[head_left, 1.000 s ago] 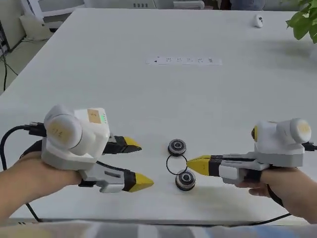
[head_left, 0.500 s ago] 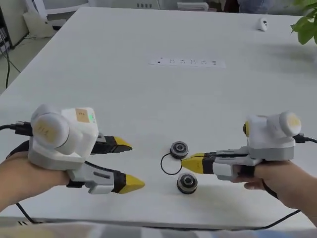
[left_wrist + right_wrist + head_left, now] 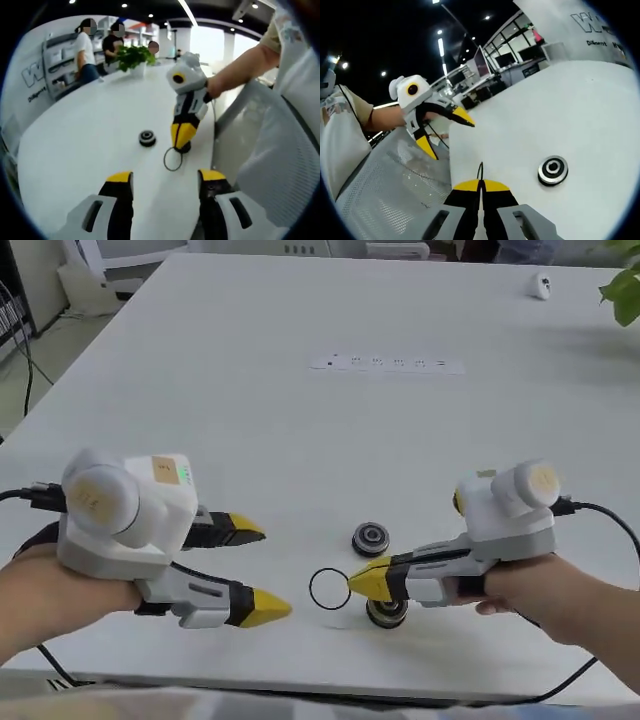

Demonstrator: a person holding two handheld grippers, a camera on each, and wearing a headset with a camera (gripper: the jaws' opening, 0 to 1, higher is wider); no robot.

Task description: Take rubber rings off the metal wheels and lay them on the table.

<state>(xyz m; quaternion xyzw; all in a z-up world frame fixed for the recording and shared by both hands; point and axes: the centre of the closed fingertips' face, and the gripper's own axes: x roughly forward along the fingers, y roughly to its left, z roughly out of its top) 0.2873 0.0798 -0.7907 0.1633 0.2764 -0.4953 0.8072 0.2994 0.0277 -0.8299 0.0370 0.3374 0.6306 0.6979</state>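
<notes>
R gripper (image 3: pixel 366 581) jaws pressed together, pinching rubber ring (image 3: pixel 330 588) by its rim. Ring flat, low over table (image 3: pixel 300 420), off both wheels. Metal wheel (image 3: pixel 371 538) just beyond. 2nd wheel (image 3: pixel 386 613) under R jaws. L gripper (image 3: pixel 266 570) spread, empty, near ring.

Left gripper (image 3: pixel 255 570): jaws spread wide, 2 yellow tips aimed inward.
Right gripper (image 3: pixel 366 581): jaws pressed together on the rubber ring (image 3: pixel 330 588), tips facing the left gripper's, near.
Left hand (image 3: pixel 60 590): wrapped behind its gripper.
Right hand (image 3: pixel 530 590): same, wrist level.
</notes>
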